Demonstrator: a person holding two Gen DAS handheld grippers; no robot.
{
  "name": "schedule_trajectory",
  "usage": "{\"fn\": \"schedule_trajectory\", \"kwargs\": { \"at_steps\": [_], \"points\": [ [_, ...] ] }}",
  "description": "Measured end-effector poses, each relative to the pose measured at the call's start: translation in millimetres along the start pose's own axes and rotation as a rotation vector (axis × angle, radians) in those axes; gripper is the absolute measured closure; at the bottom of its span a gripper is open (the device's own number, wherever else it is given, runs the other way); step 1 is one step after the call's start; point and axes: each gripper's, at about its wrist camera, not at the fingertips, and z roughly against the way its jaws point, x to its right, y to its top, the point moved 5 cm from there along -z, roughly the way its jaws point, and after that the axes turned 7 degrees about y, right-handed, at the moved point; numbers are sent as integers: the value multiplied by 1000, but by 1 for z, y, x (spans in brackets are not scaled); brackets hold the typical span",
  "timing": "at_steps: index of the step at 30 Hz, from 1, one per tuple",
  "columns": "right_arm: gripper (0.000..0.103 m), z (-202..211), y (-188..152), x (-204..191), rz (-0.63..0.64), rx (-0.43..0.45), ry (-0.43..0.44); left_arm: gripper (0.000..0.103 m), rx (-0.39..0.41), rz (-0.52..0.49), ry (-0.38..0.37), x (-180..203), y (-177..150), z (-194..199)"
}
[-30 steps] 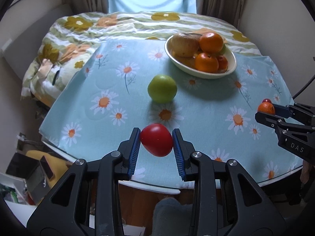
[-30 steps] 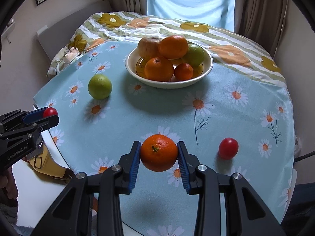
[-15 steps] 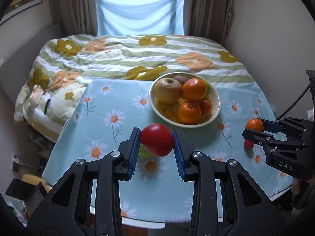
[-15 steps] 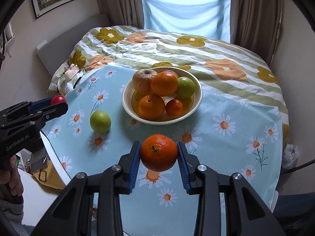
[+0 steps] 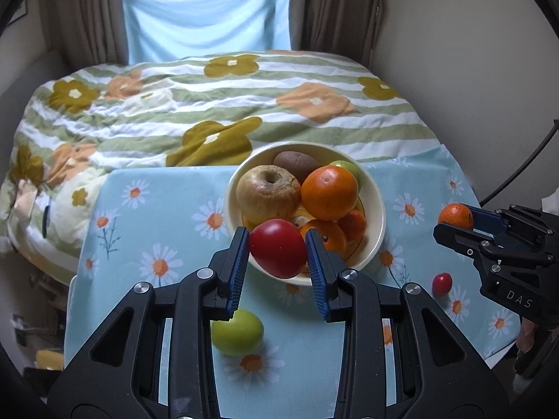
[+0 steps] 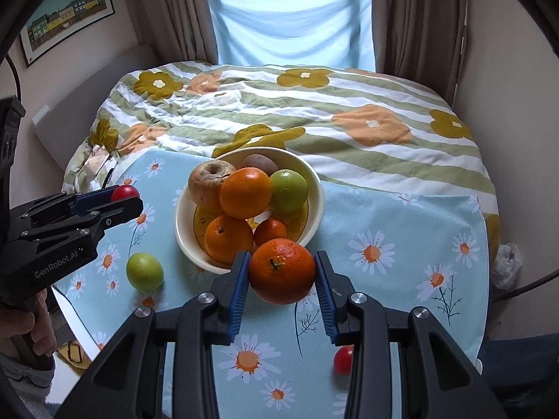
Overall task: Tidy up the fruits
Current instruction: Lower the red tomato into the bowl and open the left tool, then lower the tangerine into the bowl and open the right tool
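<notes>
My left gripper (image 5: 278, 257) is shut on a red tomato (image 5: 278, 253), held in the air just in front of the cream fruit bowl (image 5: 378, 209). My right gripper (image 6: 282, 272) is shut on an orange (image 6: 282, 271), held near the bowl's (image 6: 181, 230) front rim. The bowl holds a wrinkled apple (image 5: 268, 195), oranges (image 5: 329, 192), a kiwi and a green fruit. A green apple (image 5: 237, 331) (image 6: 144, 271) and a small red tomato (image 5: 442, 283) (image 6: 343, 359) lie on the tablecloth.
The table has a light blue daisy cloth (image 6: 401, 230). Behind it lies a bed with a striped flower quilt (image 5: 209, 104). A wall stands at the right, curtains and a window at the back.
Both grippers have risen and moved toward the bowl with their fruits. The green apple now lies below and behind my left gripper's fingers.
</notes>
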Motion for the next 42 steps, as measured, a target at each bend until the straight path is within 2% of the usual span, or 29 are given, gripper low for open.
{"fn": "schedule_trajectory", "kwargs": {
  "at_steps": [8, 11, 23, 25, 26, 27, 29, 35, 42],
  "points": [
    [69, -16, 11, 19, -87, -4, -47, 65, -60, -77, -58, 11, 11, -43],
    [69, -20, 13, 25, -115, -4, -61, 65, -86, -96, -50, 12, 10, -56],
    [69, -27, 18, 33, -166, 2, -85, 62, -112, -120, -50, 0, 10, -65],
    [69, -28, 20, 33, -166, 4, -84, 51, -112, -118, -51, -2, 9, -64],
    [69, -28, 20, 33, -165, 3, -84, 23, -108, -115, -47, -3, 8, -63],
    [69, -28, 20, 33, -166, 4, -83, 0, -95, -107, -40, -5, 8, -60],
    [69, -28, 21, 32, -165, 4, -80, 0, -58, -88, -44, -9, 9, -51],
    [69, -35, 31, 34, -128, 0, -65, 0, -58, -83, -7, -21, 4, -42],
    [69, -55, 43, 35, -54, -13, -3, 0, -49, -81, 30, -35, -6, -29]
  ]
}}
